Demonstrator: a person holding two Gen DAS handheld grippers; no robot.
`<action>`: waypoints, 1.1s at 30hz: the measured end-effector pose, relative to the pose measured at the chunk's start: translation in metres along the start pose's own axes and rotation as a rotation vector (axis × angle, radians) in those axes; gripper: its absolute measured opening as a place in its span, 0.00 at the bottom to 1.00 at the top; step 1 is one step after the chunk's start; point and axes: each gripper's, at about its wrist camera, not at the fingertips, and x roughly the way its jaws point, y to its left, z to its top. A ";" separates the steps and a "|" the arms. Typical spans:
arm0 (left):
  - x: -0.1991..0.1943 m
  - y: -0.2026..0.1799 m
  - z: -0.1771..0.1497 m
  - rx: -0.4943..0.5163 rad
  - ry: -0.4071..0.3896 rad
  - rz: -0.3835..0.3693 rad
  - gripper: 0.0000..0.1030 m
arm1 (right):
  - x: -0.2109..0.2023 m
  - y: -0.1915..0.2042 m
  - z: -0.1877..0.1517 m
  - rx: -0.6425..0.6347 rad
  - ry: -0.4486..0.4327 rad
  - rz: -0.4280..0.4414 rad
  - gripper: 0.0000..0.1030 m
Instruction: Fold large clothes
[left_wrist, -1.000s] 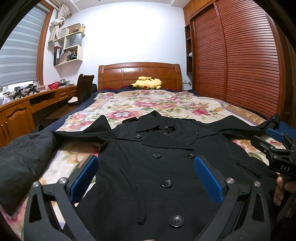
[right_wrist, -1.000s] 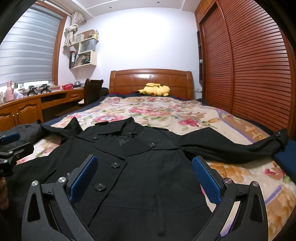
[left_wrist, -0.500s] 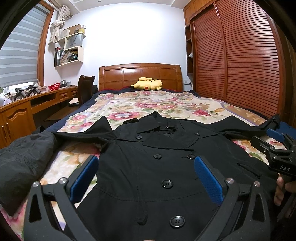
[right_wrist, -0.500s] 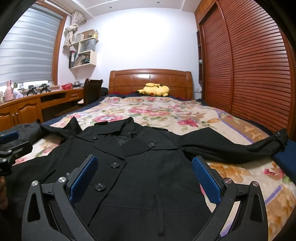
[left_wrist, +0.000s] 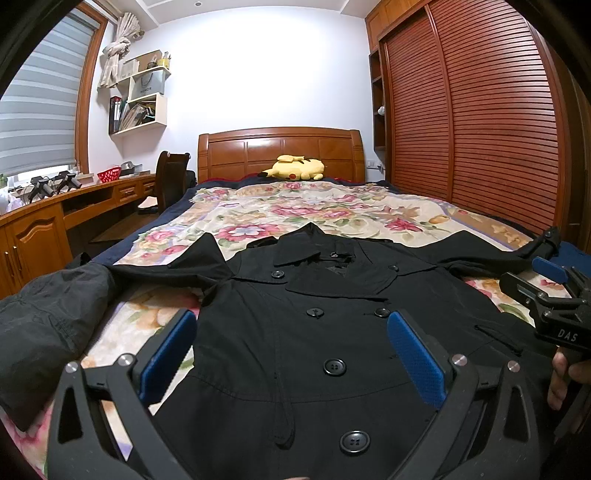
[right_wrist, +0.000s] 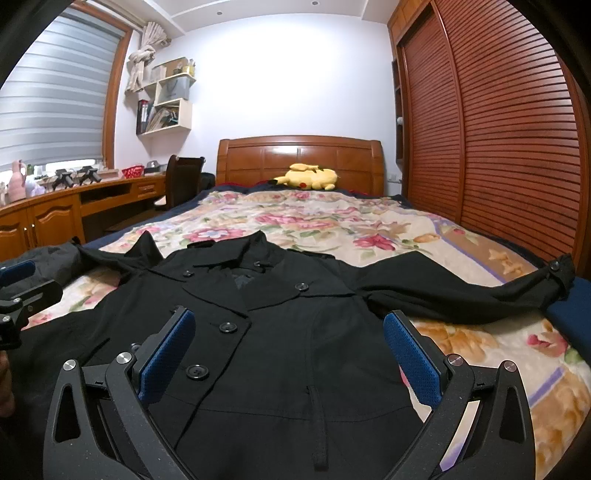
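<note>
Black double-breasted coat (left_wrist: 314, 332) — laid flat, front up, on the floral bedspread (left_wrist: 332, 210); collar toward 12 o'clock, hem at 6 o'clock. Buttons run in two columns down the front. One sleeve (right_wrist: 461, 291) stretches toward 3 o'clock, its cuff at the bed's edge; the other sleeve (left_wrist: 155, 273) runs toward 9 o'clock.

Left gripper (left_wrist: 291, 350) — held above the lower front of the coat, jaws spread wide, nothing between the blue pads (left_wrist: 168, 354). Seen also from the right wrist camera at 9 o'clock (right_wrist: 22, 291).

Right gripper (right_wrist: 288, 347) — held above the coat's side panel, jaws likewise wide apart and empty. Seen from the left wrist camera at 3 o'clock (left_wrist: 550, 295), a hand (left_wrist: 565, 373) on its handle.

Second dark garment (left_wrist: 48, 321) — bunched at 9 o'clock on the bed's edge, touching the coat's sleeve.

Yellow plush toy (left_wrist: 295, 168) — at 12 o'clock, against the wooden headboard (left_wrist: 280, 147).

Slatted wardrobe doors (left_wrist: 480, 110) — 2 o'clock.

Wooden desk (left_wrist: 74, 206) — 9 o'clock, under the blinds.
</note>
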 end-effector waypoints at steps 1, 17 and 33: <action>0.000 0.000 0.000 0.000 0.000 0.000 1.00 | 0.000 0.000 0.000 0.001 0.000 0.000 1.00; 0.000 0.000 0.000 0.002 -0.001 0.000 1.00 | 0.002 -0.001 -0.001 0.002 0.002 0.000 1.00; -0.001 0.000 0.001 0.001 -0.005 0.002 1.00 | 0.003 -0.001 -0.001 0.002 0.002 0.000 1.00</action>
